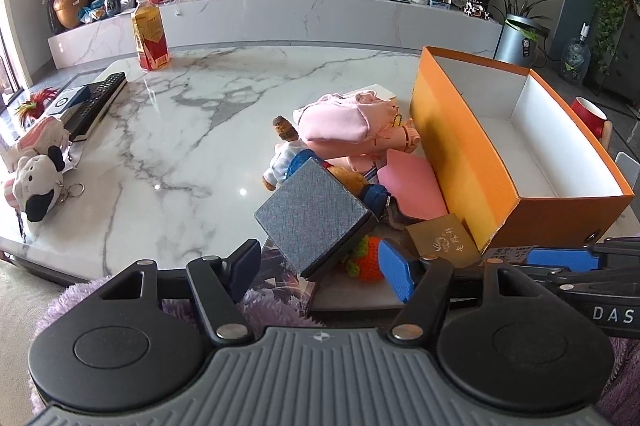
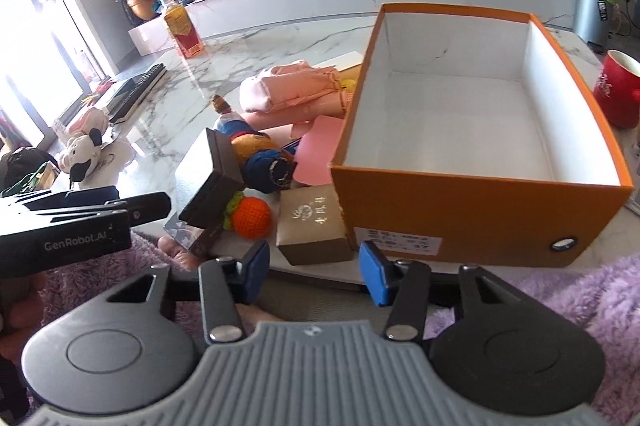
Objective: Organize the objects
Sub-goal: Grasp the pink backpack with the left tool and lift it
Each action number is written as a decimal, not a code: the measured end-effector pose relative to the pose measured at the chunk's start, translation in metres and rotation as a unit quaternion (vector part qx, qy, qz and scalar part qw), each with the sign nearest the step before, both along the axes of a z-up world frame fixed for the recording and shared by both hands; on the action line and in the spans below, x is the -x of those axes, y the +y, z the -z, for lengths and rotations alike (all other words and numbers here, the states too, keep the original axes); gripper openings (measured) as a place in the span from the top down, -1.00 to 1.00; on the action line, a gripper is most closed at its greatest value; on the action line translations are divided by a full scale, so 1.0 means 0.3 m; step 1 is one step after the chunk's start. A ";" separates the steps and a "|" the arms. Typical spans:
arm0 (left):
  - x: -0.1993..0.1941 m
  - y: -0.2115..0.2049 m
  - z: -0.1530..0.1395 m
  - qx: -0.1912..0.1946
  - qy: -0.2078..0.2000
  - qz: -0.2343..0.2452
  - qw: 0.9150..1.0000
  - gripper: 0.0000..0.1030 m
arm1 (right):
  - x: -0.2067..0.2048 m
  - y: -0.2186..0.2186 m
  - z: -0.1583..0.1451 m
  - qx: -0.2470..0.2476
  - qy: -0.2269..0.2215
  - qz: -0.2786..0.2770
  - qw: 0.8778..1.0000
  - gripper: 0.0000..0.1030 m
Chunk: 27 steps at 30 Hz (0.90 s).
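Note:
An open orange box (image 1: pixel 468 162) (image 2: pixel 460 202) with a white, empty inside stands on the marble table (image 1: pixel 192 130). Left of it lies a pile: a pink plush pig (image 1: pixel 348 122) (image 2: pixel 292 90), a small doll (image 1: pixel 286 150), a pink card (image 1: pixel 412 186), a grey-topped box (image 1: pixel 312 214) propped at a tilt, an orange crocheted ball (image 2: pixel 252 216) and a brown gift box (image 2: pixel 314 230). My left gripper (image 1: pixel 320 266) is open just in front of the grey box. My right gripper (image 2: pixel 314 272) is open just in front of the brown gift box.
A drink bottle (image 1: pixel 150 34), remote controls (image 1: pixel 96 102) and plush keychain toys (image 1: pixel 36 186) lie at the table's left. A red mug (image 2: pixel 618 88) stands right of the orange box. A purple fluffy cover (image 2: pixel 560 298) lies under the grippers.

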<state>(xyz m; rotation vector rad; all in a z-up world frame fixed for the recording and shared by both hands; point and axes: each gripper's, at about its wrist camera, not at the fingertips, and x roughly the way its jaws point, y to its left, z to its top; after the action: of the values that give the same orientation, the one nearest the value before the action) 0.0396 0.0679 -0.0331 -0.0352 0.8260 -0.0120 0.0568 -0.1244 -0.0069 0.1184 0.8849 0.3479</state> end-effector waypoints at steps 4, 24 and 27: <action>-0.046 0.033 0.001 0.023 0.020 -0.005 1.000 -0.25 | -0.056 0.070 0.003 -0.005 0.000 -0.041 0.999 0.45; -0.252 0.141 0.083 0.147 0.105 -0.037 0.983 0.17 | -0.350 0.264 0.129 0.071 -0.018 -0.137 0.988 0.90; -0.281 0.135 0.062 0.132 0.095 -0.027 0.986 0.17 | -0.357 0.263 0.098 0.074 -0.036 -0.139 0.987 0.90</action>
<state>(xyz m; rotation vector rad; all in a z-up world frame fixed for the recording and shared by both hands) 0.1237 0.1083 -0.0518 -0.3125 1.0101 -0.0680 0.1640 -0.0455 -0.0363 -0.1565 0.8541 0.5406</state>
